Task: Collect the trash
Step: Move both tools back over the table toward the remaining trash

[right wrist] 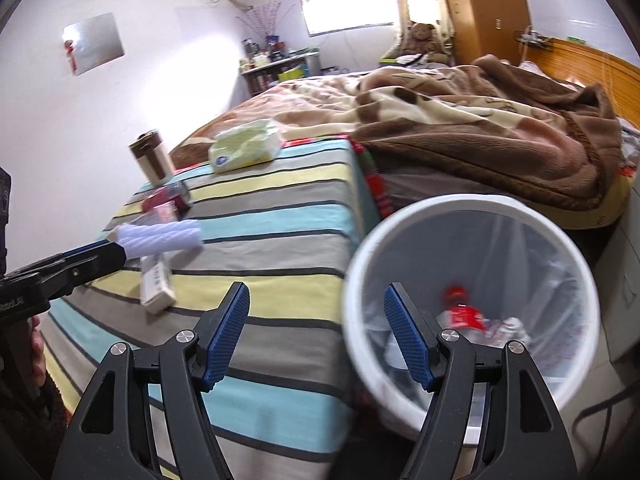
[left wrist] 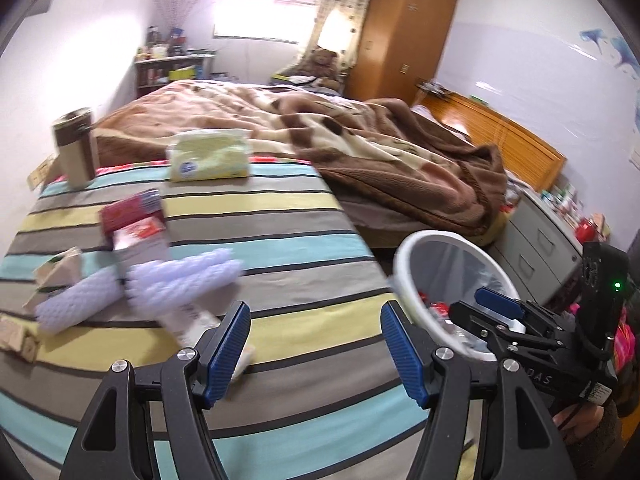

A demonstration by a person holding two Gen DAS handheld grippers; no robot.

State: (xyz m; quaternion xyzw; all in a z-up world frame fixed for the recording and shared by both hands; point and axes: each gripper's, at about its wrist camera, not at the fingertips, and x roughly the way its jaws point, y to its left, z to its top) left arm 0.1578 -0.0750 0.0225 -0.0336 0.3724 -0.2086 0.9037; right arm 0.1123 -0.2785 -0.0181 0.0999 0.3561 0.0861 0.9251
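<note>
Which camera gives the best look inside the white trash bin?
The right wrist view: the white trash bin fills it, showing its liner and a red-labelled bottle inside. In the left wrist view the right gripper partly hides it.

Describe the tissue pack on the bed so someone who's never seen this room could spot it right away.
Start at the bed with its striped sheet, then go to the stripes' far edge, where the brown blanket begins. The tissue pack lies flat there, right of the upright cup. It alone is soft, pale yellow-green, with a blue round logo.
</note>
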